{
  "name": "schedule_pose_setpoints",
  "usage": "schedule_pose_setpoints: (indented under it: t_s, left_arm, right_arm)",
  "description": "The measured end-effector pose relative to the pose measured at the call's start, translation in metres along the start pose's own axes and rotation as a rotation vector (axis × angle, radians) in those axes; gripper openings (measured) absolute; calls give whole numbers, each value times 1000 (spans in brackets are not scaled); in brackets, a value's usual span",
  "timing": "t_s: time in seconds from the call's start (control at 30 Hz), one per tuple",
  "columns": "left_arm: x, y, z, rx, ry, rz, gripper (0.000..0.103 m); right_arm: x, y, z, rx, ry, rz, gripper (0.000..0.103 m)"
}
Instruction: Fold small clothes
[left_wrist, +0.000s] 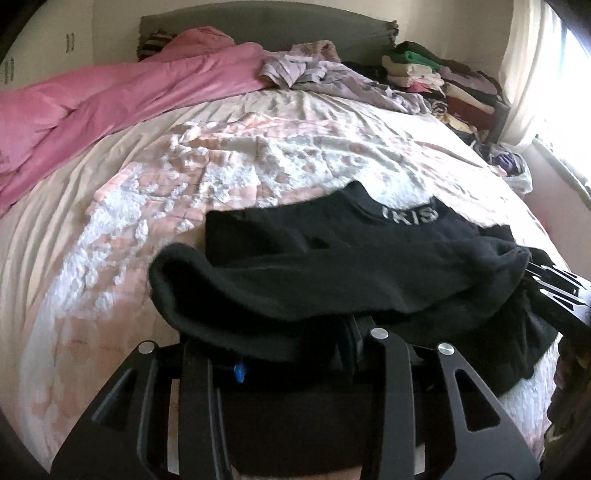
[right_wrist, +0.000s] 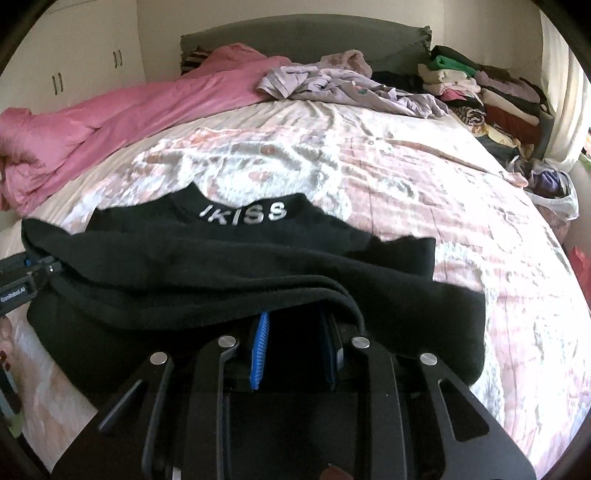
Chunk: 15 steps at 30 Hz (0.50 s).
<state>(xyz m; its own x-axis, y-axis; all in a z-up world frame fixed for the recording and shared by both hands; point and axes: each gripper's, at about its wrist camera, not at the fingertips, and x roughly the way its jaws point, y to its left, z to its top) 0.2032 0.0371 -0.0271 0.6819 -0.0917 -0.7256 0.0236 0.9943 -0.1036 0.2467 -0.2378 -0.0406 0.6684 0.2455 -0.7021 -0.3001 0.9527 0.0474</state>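
The bed (right_wrist: 424, 177) takes up nearly the whole room from where I stand, its pale pink-and-white cover rumpled but mostly bare in the middle. A pink duvet (right_wrist: 110, 118) is pushed along the far left edge. By the headboard lies a loose heap of lilac clothes (right_wrist: 332, 85), not yet sorted, and in the far right corner sits a stack of folded clothes (right_wrist: 480, 88), which I take to be the finished share of the job. So some is done and a fair bit looks left.

The piece in hand is a black garment (right_wrist: 221, 273) with silver letters on its neckband. It lies at the near edge of the bed, spread crosswise, its near side lifted and doubled over toward the neckband. I would judge this fold about half made: the lifted edge has not been laid down flat, and any further folds and the move to the stack are still to come.

The right tongs (right_wrist: 295, 354) hold the near hem on the right side; cloth drapes over the blue pads and fills the narrow gap, so they look clenched on it. The left tongs (left_wrist: 295, 354) sit under the left side of the same garment. Their tips are buried beneath the cloth, and I cannot tell whether they grip it or have let go.
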Motion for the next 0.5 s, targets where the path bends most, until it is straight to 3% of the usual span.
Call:
schedule_pose_setpoints:
  t_s: [0.23,0.4,0.5]
  left_arm:
    - [-8,15,28,-71,-60,-12,36]
    - [-24,33,50,-121,-116,-20,49]
    - [-30,41,53,-139,-132,-14,49]
  right_arm:
    - [18,-9,24,27,22,-8,24]
    - [34,-10,36,25,38,-33,24]
    - [37,-12,40,37,31,-31,24]
